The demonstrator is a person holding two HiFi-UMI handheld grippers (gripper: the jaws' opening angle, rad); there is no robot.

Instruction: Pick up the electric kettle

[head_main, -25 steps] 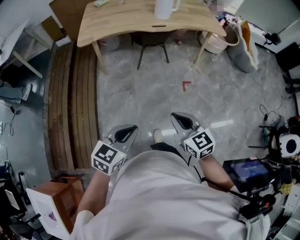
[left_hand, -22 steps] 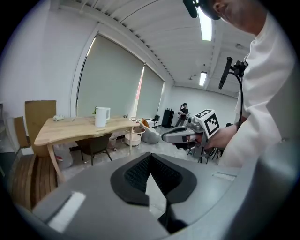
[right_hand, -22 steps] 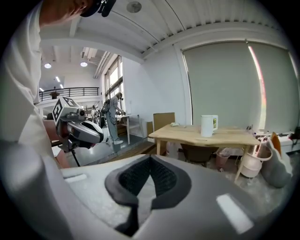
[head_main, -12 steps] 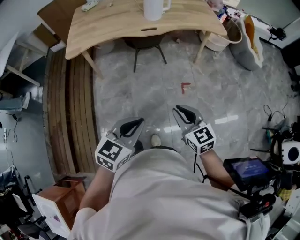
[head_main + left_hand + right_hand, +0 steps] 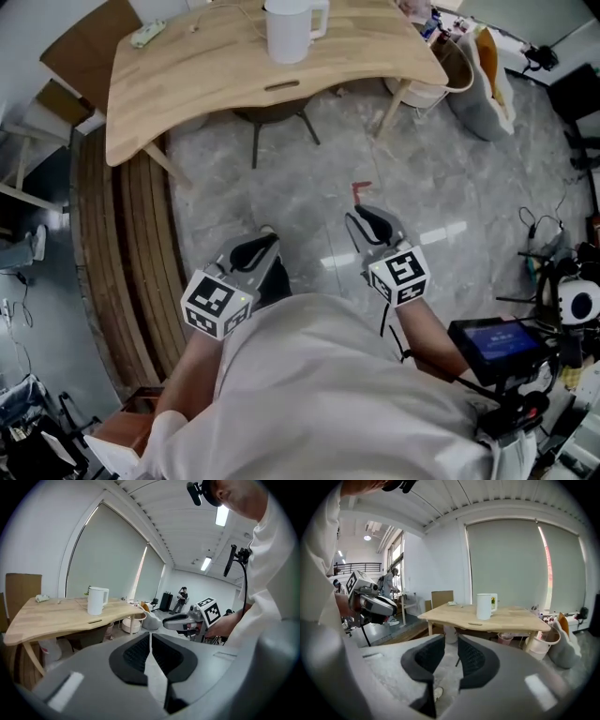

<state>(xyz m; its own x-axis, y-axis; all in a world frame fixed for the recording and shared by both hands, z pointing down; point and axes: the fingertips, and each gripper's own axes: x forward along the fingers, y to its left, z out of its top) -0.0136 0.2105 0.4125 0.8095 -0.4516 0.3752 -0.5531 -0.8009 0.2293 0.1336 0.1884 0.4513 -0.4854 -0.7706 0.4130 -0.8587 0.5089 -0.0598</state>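
Electric kettle (image 5: 286,30) is in neither tool. The left tool (image 5: 265,239) seems closed to a thin slit and is empty. The right tool (image 5: 362,215) stands narrowly apart, its jaws having just been opening, with nothing between them. Both hover over the grey floor (image 5: 309,187). Well apart, toward 12 o'clock, the white kettle stands upright on the wooden counter (image 5: 187,75), handle toward 3 o'clock.

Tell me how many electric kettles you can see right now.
1. The white electric kettle stands on the wooden table, near its far edge. Both gripper views show no second one, though the cluttered room edges could hide more.
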